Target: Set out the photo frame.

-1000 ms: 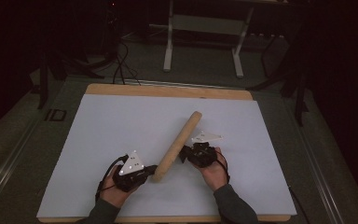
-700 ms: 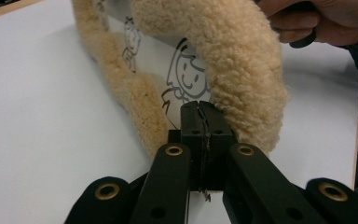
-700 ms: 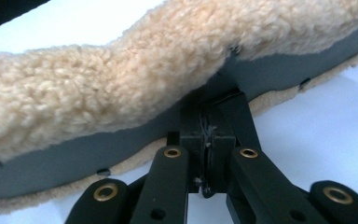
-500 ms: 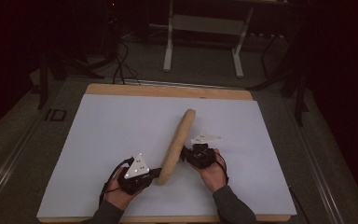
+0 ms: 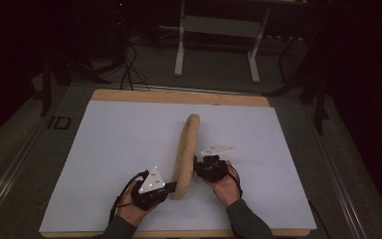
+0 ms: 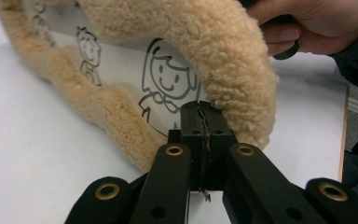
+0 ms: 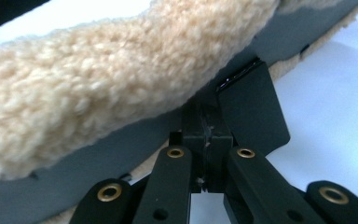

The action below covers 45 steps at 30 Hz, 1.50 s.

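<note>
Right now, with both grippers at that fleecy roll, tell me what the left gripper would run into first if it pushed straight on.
The left gripper, jaws shut, already has its tips at the fleecy roll, seemingly pinching its printed sheet. Straight on it would meet that sheet and fleece first; the person's hand lies beyond, though depth is unclear.

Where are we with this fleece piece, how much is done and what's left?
Done: both grips look made. The left gripper is shut on the printed lining at the near end of the fleece piece, and the right gripper is shut on its dark edge midway. In hand: it is rolled lengthwise on the white mat. Left: whether it gets spread or folded, I can't tell.
</note>
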Available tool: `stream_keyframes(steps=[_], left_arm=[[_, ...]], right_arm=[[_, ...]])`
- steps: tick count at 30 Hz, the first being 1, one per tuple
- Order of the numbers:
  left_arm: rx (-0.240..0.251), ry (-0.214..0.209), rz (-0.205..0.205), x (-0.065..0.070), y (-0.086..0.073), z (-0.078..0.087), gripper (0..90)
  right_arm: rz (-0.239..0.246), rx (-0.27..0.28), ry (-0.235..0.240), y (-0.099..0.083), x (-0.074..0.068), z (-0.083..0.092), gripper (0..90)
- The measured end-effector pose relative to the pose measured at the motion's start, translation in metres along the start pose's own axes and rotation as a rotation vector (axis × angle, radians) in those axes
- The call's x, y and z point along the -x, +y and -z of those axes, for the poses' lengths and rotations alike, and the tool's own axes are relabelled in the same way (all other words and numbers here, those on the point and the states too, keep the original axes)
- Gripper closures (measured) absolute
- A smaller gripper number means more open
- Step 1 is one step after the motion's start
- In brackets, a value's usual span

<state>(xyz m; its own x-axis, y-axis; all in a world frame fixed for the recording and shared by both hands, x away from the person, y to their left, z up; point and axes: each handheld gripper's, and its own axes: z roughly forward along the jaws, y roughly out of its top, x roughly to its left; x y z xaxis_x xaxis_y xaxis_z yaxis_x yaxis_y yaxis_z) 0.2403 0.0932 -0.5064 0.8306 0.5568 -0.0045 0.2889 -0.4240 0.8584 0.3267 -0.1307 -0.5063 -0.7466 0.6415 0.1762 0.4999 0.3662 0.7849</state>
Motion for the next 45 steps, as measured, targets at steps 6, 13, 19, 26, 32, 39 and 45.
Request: stream_keyframes(steps=[6, 13, 19, 26, 32, 39, 45], left_arm=[[-0.009, -0.009, -0.007, 0.004, 0.000, -0.005, 90.0], [-0.009, -0.017, -0.009, 0.009, 0.001, -0.012, 90.0], [-0.007, -0.029, -0.013, 0.012, 0.002, -0.021, 90.0], [-0.001, -0.028, -0.010, 0.014, 0.002, -0.029, 90.0], [-0.003, -0.021, -0.022, 0.015, 0.003, -0.031, 88.6], [-0.018, -0.013, -0.029, 0.013, 0.004, -0.026, 83.5], [-0.027, 0.020, -0.024, 0.006, 0.004, -0.017, 76.8]], right_arm=[[0.007, -0.009, 0.030, -0.001, -0.002, -0.001, 89.9], [0.017, -0.015, 0.042, -0.001, -0.004, -0.001, 89.9], [0.013, -0.028, 0.064, -0.001, -0.002, 0.000, 89.8], [0.026, -0.042, 0.064, 0.000, -0.001, 0.003, 87.6], [0.029, -0.051, 0.071, 0.001, 0.002, 0.006, 82.9], [0.050, -0.068, 0.066, 0.005, 0.005, 0.013, 72.4], [0.039, -0.077, 0.048, 0.010, 0.009, 0.024, 60.1]])
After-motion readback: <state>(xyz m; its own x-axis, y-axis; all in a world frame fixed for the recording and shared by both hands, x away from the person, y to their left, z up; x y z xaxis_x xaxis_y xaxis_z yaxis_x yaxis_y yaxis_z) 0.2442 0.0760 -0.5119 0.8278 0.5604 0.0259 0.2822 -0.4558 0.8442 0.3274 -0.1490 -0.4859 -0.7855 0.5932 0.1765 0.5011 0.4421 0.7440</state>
